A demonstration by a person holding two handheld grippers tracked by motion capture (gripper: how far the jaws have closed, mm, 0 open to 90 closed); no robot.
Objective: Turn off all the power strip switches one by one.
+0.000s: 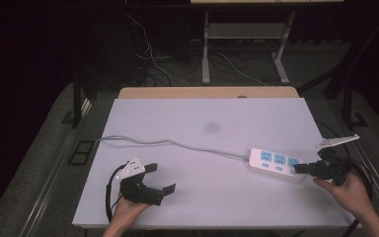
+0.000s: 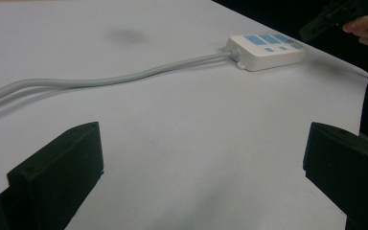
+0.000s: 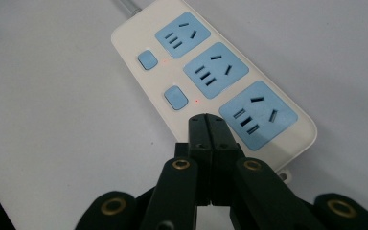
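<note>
A white power strip point(image 1: 275, 164) with three blue sockets lies at the table's right; in the right gripper view it point(image 3: 139, 43) shows two blue switches point(image 3: 176, 97), each with a small red light beside it. My right gripper point(image 3: 207, 125) is shut, jaws pressed together with nothing between them, its tip over the strip's near end beside the third socket; whether it touches is unclear. From above, the right gripper point(image 1: 300, 169) points left at the strip's right end. My left gripper point(image 1: 155, 180) rests at the lower left, open and empty point(image 2: 201, 177).
The strip's grey cable point(image 1: 168, 143) runs left across the white table top point(image 1: 202, 197) and off its left edge. A faint dark smudge point(image 1: 211, 127) marks the table's middle. Behind the table, loose wires and a desk frame point(image 1: 206, 49) stand on the floor.
</note>
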